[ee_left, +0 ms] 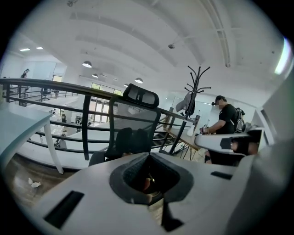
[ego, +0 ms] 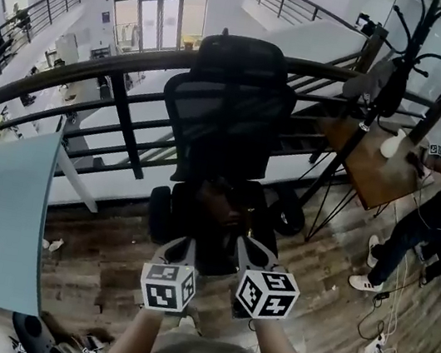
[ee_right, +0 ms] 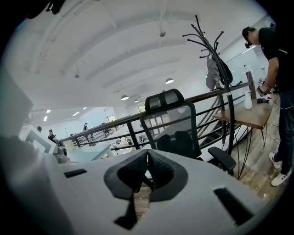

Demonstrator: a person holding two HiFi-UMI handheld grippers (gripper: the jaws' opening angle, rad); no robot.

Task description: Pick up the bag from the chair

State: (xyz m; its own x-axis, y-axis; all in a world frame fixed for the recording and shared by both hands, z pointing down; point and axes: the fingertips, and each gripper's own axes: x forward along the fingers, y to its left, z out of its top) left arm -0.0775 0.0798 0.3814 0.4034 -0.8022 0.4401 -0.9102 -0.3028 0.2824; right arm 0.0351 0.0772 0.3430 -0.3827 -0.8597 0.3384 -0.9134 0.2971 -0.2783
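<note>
Straight ahead, chair: black office chair (ego: 231, 106) with a mesh back, curved headrest and padded armrests.
Bag: dark, soft and rounded bag (ego: 228, 202), slumped on the chair's seat just beyond both sets of tips, touched by neither.
Left hand-held gripper (ee_left: 148, 155): dark ribbed jaws pressed together at the tips, nothing between them.
Right hand-held gripper (ee_right: 147, 153): jaws likewise closed tip to tip, empty.
Floor (ego: 103, 269): brown wood planks beneath both.
Railing (ego: 70, 73): dark metal bars behind the chair.
Right of the grippers: wooden tabletop (ego: 374, 169) and a black branched coat stand (ego: 396, 67).
</note>
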